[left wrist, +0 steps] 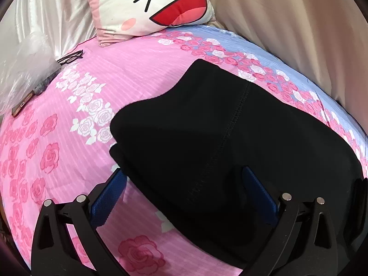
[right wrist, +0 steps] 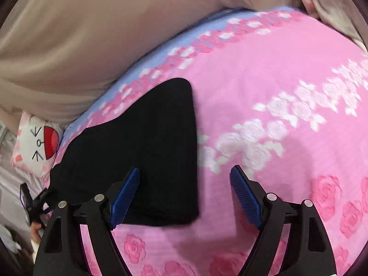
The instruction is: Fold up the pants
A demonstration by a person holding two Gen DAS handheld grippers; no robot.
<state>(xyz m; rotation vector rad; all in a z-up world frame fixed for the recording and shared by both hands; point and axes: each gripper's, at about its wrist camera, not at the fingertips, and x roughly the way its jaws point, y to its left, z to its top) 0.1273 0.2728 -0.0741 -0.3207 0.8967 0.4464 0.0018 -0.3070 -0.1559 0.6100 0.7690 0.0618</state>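
A cartoon-face pillow [left wrist: 147,2] is lying at the bed's far edge on the pink rose-print bedspread [left wrist: 128,69]. Black glasses [left wrist: 70,57] and clear plastic wrap [left wrist: 20,69] are resting along the left edge.

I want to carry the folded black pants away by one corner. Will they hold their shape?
Probably not. The black pants look like soft knit lying in loose layers, so they would likely droop and unfold. On the quilted bedspread a push would probably bunch them.
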